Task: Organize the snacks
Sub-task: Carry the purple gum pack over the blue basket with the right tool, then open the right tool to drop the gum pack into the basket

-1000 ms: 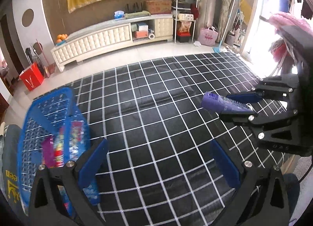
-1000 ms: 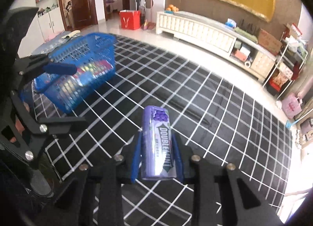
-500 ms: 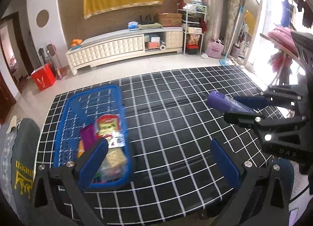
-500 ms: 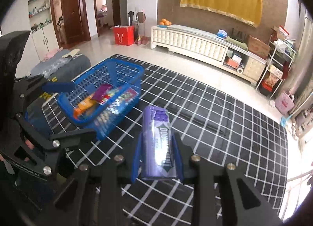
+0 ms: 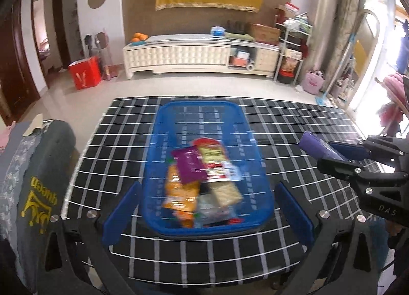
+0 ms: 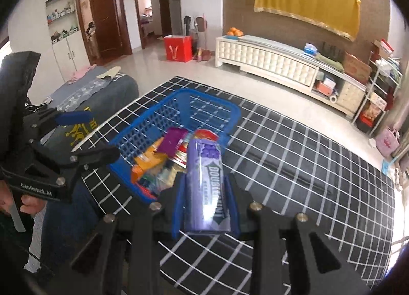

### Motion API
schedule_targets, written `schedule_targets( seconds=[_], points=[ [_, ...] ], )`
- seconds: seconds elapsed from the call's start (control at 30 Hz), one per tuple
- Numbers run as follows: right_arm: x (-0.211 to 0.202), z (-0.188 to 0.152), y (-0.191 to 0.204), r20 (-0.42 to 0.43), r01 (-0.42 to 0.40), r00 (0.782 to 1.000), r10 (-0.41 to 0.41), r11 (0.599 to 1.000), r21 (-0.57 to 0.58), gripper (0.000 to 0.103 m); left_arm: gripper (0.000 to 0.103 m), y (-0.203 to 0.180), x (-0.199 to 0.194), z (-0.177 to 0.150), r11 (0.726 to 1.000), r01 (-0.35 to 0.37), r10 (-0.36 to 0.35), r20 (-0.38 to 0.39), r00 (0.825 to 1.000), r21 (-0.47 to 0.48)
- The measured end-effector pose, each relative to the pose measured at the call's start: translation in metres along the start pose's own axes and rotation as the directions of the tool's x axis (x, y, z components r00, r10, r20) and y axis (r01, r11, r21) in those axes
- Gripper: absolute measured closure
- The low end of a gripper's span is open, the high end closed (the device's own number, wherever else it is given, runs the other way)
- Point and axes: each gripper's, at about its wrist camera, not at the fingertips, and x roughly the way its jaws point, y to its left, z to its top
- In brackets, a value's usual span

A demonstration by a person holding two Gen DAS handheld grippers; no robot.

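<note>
Left wrist view
- Left gripper [image 5: 207, 208]: spread wide, holding nothing, blue pads on each side of the near end of the basket, up above it.
- Basket [image 5: 163, 126]: blue, on the black cloth with white squares [image 5: 294, 121], in the middle of the view.
- Snacks [image 5: 202, 177]: piled in the near half of the basket; a purple pack on top, an orange one to its left, a red and yellow one to its right, crackers nearer. Blurry.
- Right gripper [image 5: 329, 150]: reaching in from the right edge, pinching a purple can [image 5: 313, 143], off to the right of the basket.
- Grey cloth [image 5: 38, 180]: on the left, with yellow print.

Right wrist view
- Right gripper [image 6: 205, 208]: pressed in on the can [image 6: 205, 180] from both sides; can pointing forward, "DOUBLEMINT" on its side.
- Can: held up in the air, far tip over the near right corner of the basket [image 6: 217, 103].
- Snacks [image 6: 158, 157]: seen inside the basket, just past the can.
- Left gripper [image 6: 87, 136]: on the left, pads far apart, empty, near the basket's left side.
- Hand [image 6: 28, 200]: on the left gripper's grip, lower left.
</note>
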Motion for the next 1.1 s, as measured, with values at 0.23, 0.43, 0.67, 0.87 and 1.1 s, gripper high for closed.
schedule_targets(
  seconds=[0.23, 0.43, 0.67, 0.87, 1.1],
  points=[
    [0.043, 0.026, 0.030, -0.032, -0.035, 0.999, 0.034, 0.999, -0.031, 0.068, 0.000, 0.040, 0.016, 0.006, 0.998, -0.054, 0.053, -0.027, 0.998, -0.033],
    [0.096, 0.031, 0.045, -0.121, -0.028, 0.992, 0.023, 0.999, -0.034, 0.068, 0.000, 0.067, 0.050, 0.005, 0.995, -0.063, 0.057, -0.080, 0.995, -0.071],
    [0.138, 0.031, 0.043, -0.221, 0.063, 0.973, -0.067, 0.998, -0.024, 0.068, 0.000, 0.081, 0.076, 0.002, 0.995, -0.049, 0.039, -0.108, 0.993, -0.091],
    [0.148, 0.030, 0.045, -0.255, 0.096, 0.961, -0.103, 0.995, -0.040, 0.068, 0.000, 0.085, 0.082, 0.001, 0.993, -0.047, 0.035, -0.112, 0.993, -0.107],
    [0.142, 0.030, 0.045, -0.248, 0.082, 0.965, -0.085, 0.996, -0.023, 0.038, 0.000, 0.075, 0.074, -0.003, 0.993, -0.084, 0.076, -0.098, 0.992, -0.077]
  ],
)
